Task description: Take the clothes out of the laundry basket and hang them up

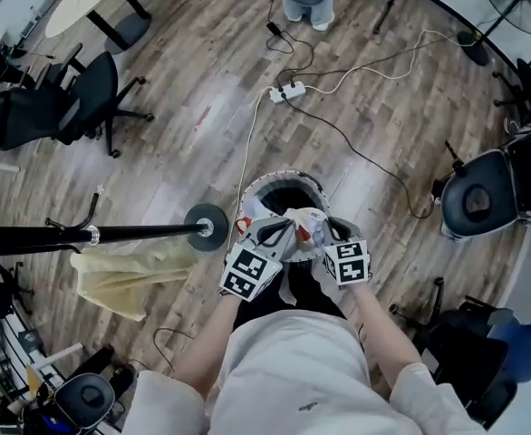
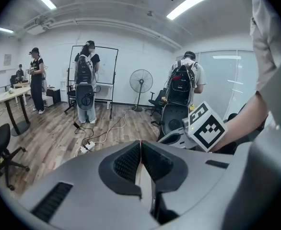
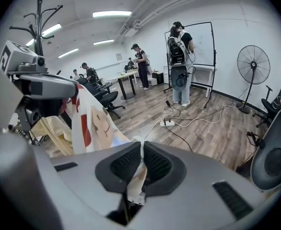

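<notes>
Right now you have both jaws pinched tight on one piece of clothing. Your left hand-held gripper (image 1: 273,233) and your right hand-held gripper (image 1: 325,235) sit side by side, each with its jaws closed on the white garment (image 1: 304,217), which bunches between them directly above the round laundry basket (image 1: 265,184).

Only the head view shows that basket, on the wooden floor just in front of you. That view also shows the black coat stand (image 1: 139,234) to your left, with a pale yellow cloth (image 1: 125,279) hanging from it.

The left gripper view gives little of the garment: just a thin white strip with a red edge squeezed between the pads. It does show the marker cube (image 2: 208,127) of your right hand-held gripper close by on the right.

The right gripper view tells more. The fabric comes out of its closed pads and spreads up to the left hand-held gripper, and red printed shapes on the white cloth can be seen there. The hooked top of the coat stand rises behind.
</notes>
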The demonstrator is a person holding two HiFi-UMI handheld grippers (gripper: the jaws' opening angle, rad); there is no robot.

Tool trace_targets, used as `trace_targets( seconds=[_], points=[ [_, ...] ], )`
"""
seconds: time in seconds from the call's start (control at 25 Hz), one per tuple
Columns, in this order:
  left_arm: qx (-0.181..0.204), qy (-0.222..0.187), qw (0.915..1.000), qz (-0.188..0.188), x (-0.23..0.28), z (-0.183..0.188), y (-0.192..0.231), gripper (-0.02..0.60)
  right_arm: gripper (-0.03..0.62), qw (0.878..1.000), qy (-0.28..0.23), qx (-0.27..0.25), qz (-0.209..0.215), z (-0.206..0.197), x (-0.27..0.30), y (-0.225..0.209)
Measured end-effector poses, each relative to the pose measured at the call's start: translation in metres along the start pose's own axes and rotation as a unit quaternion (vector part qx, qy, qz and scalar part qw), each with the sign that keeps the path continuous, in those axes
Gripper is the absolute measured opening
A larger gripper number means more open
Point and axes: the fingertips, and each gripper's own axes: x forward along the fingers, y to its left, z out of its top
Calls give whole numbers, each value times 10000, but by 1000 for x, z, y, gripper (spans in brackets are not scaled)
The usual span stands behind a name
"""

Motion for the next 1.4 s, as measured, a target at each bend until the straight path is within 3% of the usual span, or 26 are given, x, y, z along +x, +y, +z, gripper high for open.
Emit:
trace_targets(
  seconds=[0.6, 0.92, 1.12, 1.4],
  points=[
    [-271, -519, 9959, 689, -27, 59, 20, 26, 48, 9920, -954, -546, 618, 75, -37, 20],
    [-371, -735, 9923, 923, -34, 88, 37, 26, 56, 9829, -1081, -692, 1317, 89, -46, 64],
    [-411, -964, 9895, 995, -42, 107, 45, 26, 103, 9771, -952, -873, 1693, 87, -39, 96],
    [-501, -1201, 9867, 979, -53, 126, 50, 26, 214, 9725, -864, -1129, 1845, 91, -23, 118]
  ],
)
